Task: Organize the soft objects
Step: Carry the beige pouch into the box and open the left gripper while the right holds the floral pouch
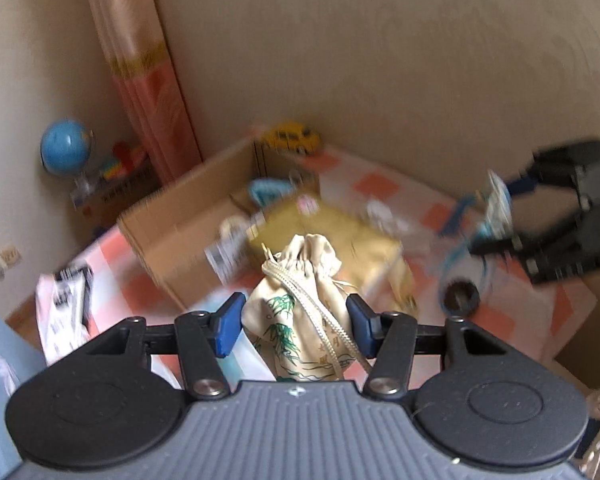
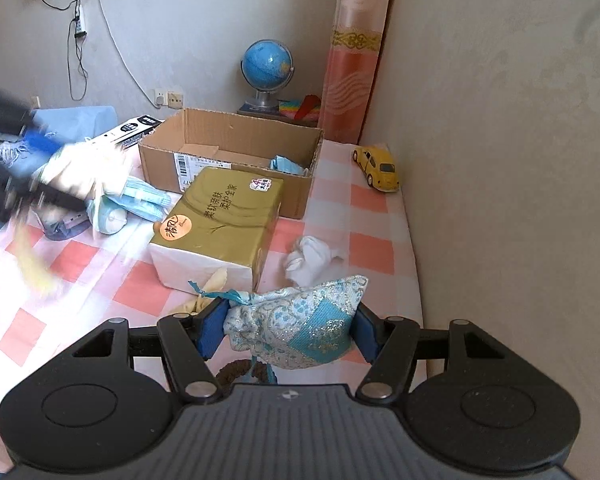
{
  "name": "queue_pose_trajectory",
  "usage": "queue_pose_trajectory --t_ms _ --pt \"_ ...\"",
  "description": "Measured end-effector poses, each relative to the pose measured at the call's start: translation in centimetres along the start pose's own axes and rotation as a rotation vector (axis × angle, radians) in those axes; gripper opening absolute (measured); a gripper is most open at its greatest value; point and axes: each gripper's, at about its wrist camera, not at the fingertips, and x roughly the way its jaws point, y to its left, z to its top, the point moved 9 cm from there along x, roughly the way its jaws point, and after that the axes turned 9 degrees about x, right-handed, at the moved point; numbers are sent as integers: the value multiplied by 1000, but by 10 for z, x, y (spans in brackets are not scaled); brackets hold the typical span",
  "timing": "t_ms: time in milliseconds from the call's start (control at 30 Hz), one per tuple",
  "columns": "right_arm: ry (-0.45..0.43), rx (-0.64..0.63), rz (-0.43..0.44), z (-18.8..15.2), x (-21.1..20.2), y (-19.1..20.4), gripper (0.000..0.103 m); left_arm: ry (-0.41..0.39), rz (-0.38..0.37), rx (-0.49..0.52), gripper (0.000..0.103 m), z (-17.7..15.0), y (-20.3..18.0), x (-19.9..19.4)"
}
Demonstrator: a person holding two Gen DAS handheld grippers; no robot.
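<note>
Left wrist: my left gripper (image 1: 296, 326) has its fingers clamped on the cream drawstring pouch (image 1: 300, 316), held clear above the checked bed (image 1: 500, 320) for the cardboard box (image 1: 188, 232).

Right wrist: my right gripper (image 2: 288, 330) pinches the blue brocade sachet (image 2: 300, 320) sideways, likewise bound for the box.

In the left wrist view we see the cardboard box (image 1: 188, 232) and gold tissue pack (image 1: 332, 232) smeared by motion blur. In the right wrist view, the left gripper (image 2: 40, 176) is a blurred streak, cut off by the picture's left edge.
</note>
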Motion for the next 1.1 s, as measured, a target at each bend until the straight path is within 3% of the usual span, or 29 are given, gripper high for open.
queue_pose_trajectory --t_ms 333,567,767,1100 --pt "-25 64 -1 6 -1 -16 68 -99 60 105 54 102 48 25" --pt "-24 103 -16 9 5 -30 68 -90 132 150 54 138 71 77" --pt "-9 126 -23 10 15 -39 68 -88 112 179 54 142 75 120" --pt "18 125 -34 8 27 -42 68 46 69 191 54 91 72 163"
